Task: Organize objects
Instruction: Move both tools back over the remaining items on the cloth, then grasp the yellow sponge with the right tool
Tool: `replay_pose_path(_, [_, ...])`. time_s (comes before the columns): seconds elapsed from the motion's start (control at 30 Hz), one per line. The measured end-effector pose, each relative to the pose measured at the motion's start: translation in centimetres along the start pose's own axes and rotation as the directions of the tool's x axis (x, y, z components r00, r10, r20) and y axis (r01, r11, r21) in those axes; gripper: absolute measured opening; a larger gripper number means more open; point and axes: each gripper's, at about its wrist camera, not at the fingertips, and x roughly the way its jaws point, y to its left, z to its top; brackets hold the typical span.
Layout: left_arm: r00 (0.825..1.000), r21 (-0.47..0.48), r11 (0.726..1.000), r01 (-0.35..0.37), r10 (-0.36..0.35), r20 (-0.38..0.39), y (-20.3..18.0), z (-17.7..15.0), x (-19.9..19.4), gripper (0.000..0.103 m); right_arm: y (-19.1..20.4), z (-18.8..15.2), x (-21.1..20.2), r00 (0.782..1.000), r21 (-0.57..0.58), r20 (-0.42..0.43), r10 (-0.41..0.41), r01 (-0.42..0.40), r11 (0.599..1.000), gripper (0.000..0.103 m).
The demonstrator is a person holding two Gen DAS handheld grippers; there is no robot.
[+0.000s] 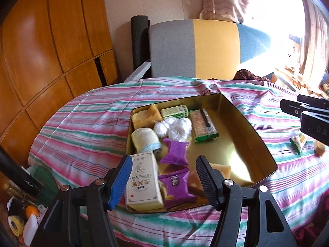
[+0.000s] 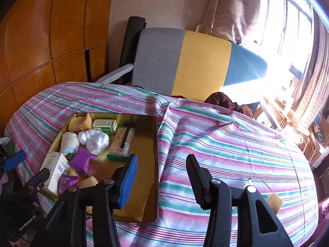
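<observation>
The gold tin (image 1: 257,135) sits on the striped cloth (image 2: 226,144), already part full; a green packet (image 1: 298,143) and a tan lump (image 2: 274,202) lie outside it; the lump sits at about four o'clock from the right gripper (image 2: 162,182), closer to it than to the left gripper (image 1: 164,180); both grippers' jaws are apart and hold nothing.

Two close wrist views, angled down, sharing the tin (image 1: 255,127).

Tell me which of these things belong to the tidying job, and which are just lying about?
Job:
gold tin
white box
purple packets
green packet on the cloth
both claws, left and right, empty

Lying about:
striped chair
wooden cupboard
curtain
</observation>
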Motion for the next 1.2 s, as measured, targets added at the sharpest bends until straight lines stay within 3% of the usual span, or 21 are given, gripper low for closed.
replay_pose_path(0.33, [0.996, 0.095, 0.992, 0.084, -0.085, 0.007, -5.4, 1.6, 0.6, 0.066, -7.4, -2.1, 1.6, 0.993, 0.063, -0.062, -0.100, 0.104, 0.993, 0.049])
replay_pose_path(0.5, [0.990, 0.137, 0.981, 0.139, -0.143, 0.016, -8.1, 2.6, 0.6, 0.067, -14.4, -4.0, 3.2, 0.979, 0.148, -0.142, -0.148, 0.169, 0.975, 0.050])
replay_pose_path(0.73, [0.979, 0.190, 0.961, 0.199, -0.205, 0.011, -11.5, 3.4, 1.1, 0.071, -27.0, -7.3, 4.1, 0.933, 0.348, -0.275, -0.234, 0.323, 0.880, 0.050])
replay_pose_path(0.87, [0.974, 0.219, 0.951, 0.220, -0.225, -0.001, -13.2, 3.5, 1.3, 0.071, -32.0, -10.5, 4.2, 0.936, 0.498, -0.278, -0.214, 0.331, 0.802, 0.050])
replay_pose_path(1.0, [0.971, 0.248, 0.940, 0.234, -0.239, -0.007, -14.9, 3.5, 1.4, 0.071, -34.5, -13.0, 5.1, 0.944, 0.631, -0.301, -0.137, 0.305, 0.713, 0.050])
replay_pose_path(1.2, [0.968, 0.274, 0.931, 0.241, -0.249, -0.005, -16.4, 3.6, 1.3, 0.072, -34.1, -12.8, 4.8, 0.947, 0.622, -0.284, -0.147, 0.299, 0.724, 0.050])
